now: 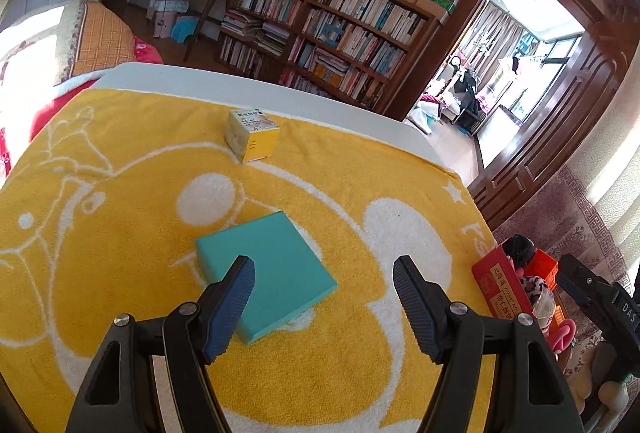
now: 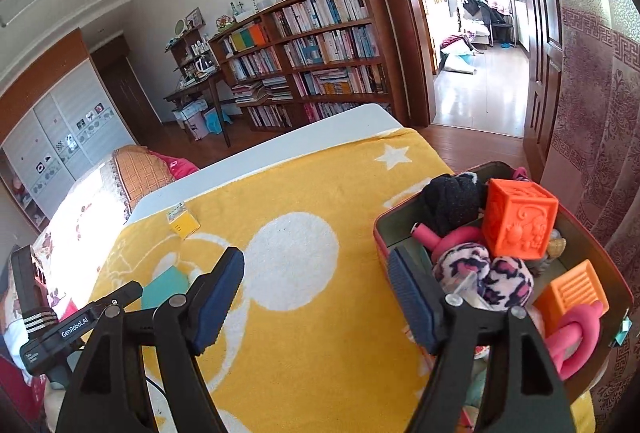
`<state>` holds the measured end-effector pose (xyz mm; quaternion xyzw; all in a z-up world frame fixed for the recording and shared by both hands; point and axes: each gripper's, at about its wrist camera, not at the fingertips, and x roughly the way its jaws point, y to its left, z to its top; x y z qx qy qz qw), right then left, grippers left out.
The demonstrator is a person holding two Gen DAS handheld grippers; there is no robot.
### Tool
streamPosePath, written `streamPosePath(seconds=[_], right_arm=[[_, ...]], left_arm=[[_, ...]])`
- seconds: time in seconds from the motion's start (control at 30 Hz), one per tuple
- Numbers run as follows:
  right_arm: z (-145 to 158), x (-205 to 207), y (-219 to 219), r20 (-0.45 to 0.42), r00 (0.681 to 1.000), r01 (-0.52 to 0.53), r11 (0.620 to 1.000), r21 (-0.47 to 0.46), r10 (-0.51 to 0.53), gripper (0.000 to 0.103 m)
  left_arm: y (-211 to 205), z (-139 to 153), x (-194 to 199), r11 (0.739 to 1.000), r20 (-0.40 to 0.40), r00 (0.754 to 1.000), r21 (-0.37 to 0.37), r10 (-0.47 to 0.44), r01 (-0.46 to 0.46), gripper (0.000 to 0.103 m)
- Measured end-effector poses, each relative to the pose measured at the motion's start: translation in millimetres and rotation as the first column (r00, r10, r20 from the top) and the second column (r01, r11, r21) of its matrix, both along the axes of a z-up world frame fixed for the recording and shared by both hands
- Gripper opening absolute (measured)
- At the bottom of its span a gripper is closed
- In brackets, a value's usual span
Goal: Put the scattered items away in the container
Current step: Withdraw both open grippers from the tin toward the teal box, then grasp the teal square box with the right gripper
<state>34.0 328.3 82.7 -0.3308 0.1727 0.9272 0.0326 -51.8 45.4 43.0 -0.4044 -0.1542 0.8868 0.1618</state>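
A flat teal box [image 1: 268,273] lies on the yellow towel [image 1: 340,193], and my left gripper [image 1: 324,265] hangs open just above its near corner without touching it. A small yellow-and-white carton [image 1: 252,135] stands farther back. In the right wrist view the teal box [image 2: 166,283] and the carton [image 2: 183,220] sit at the left. My right gripper [image 2: 316,257] is open and empty over the towel, its right finger beside the red tin container [image 2: 384,229]. The tin holds an orange cube [image 2: 518,219], a black fuzzy item [image 2: 450,201], leopard-print scrunchies [image 2: 504,279] and a pink ring [image 2: 572,337].
The towel covers a white table [image 1: 240,81] whose right edge drops to a wooden floor. A bed [image 1: 96,37] lies at the left, a full bookshelf [image 1: 340,33] behind, and an open doorway [image 2: 480,73] at the right. The tin [image 1: 500,285] stands at the table's right corner.
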Motion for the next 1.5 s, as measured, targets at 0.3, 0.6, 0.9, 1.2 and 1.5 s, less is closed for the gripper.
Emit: streamPosePath(seconds=[0.3, 0.6, 0.9, 1.2, 1.5], right_arm=[[-26, -19, -67, 0.050, 0.981, -0.188, 0.981, -0.036, 0.190, 0.082], [-57, -51, -131, 0.107, 0.918, -0.377, 0.924, -0.066, 0.383, 0.086], [-71, -68, -177, 0.132, 0.862, -0.490, 0.871, -0.034, 0.490, 0.087], [-79, -85, -212, 0.152, 0.806, -0.586, 0.807, 0.071, 0.572, 0.090], [-95, -101, -219, 0.194, 0.784, -0.611, 0.789, 0.070, 0.590, 0.093]], left_arm=[[-47, 4, -2, 0.997, -0.004, 0.997, 0.019, 0.075, -0.075, 0.073], [-65, 1, -3, 0.997, 0.001, 0.997, 0.022, 0.078, -0.078, 0.073], [-90, 0, -6, 0.993, 0.015, 0.994, 0.031, 0.111, -0.111, 0.073], [-98, -5, -14, 0.994, 0.029, 0.994, 0.022, 0.109, -0.110, 0.073], [-104, -16, -22, 0.992, 0.055, 0.992, 0.031, 0.117, -0.118, 0.073]])
